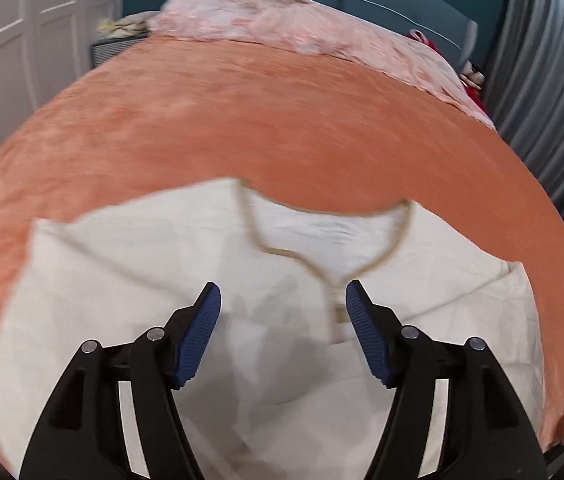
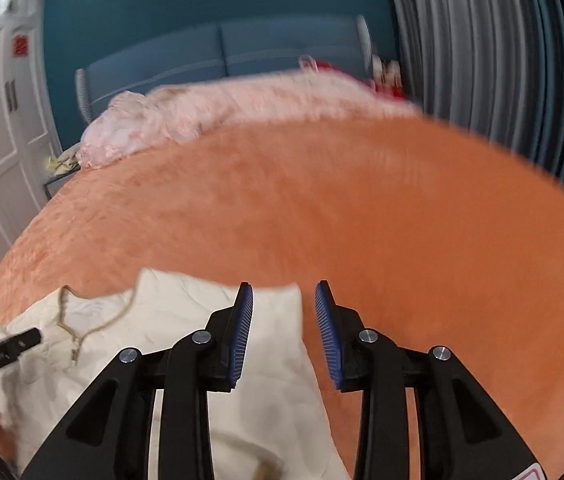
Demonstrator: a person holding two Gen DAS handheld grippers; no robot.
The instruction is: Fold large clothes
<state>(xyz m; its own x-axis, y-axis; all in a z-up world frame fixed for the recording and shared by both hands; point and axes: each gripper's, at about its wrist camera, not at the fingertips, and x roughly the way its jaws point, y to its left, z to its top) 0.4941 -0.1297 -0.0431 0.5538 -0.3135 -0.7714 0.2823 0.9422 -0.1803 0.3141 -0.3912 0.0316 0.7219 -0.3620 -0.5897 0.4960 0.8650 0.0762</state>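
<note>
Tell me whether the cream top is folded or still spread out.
Spread out: the cream top lies flat on the orange bedspread, neckline open, no fold visible. Its lower part is out of view.

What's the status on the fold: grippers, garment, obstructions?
Left gripper open, empty, above the neckline. Right gripper open, empty, over the shoulder edge. Cream garment flat on the orange bedspread, unfolded. Nothing in the way.

I record a cream garment (image 1: pixel 161 264) with tan-gold neckline trim (image 1: pixel 257 236) on an orange bedspread (image 1: pixel 282 120), a pale pink mottled cover (image 1: pixel 282 24) beyond, a teal wall (image 2: pixel 201 0), grey pleated curtains (image 2: pixel 482 60), white panelled doors (image 1: pixel 21 40), and black tongs (image 1: pixel 283 304) carrying blue ribbed pads (image 1: pixel 201 332).
</note>
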